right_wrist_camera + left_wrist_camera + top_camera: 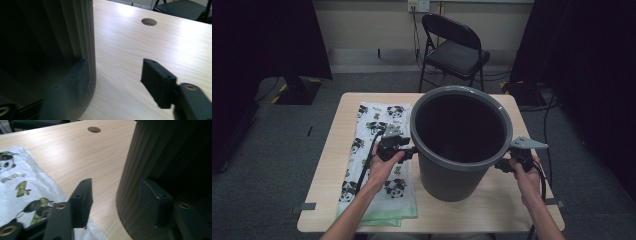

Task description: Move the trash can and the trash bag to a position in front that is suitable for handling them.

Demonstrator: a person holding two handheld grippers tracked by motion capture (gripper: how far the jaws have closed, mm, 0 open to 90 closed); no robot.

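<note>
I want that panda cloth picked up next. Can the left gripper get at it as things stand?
Probably yes: the left gripper sits open beside the bucket, directly above the cloth, with nothing lying on the cloth.

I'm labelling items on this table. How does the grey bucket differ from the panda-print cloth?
The grey bucket stands upright and tall; the panda-print cloth lies flat and folded. The bucket is plain dark grey; the cloth is white with panda figures. The bucket is rigid and ribbed, the cloth soft. Both rest on the wooden table.

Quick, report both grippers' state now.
Left gripper: open, jaws beside the grey plastic bucket, holding nothing.
Right gripper: open, alongside the bucket's wall, holding nothing.
</note>
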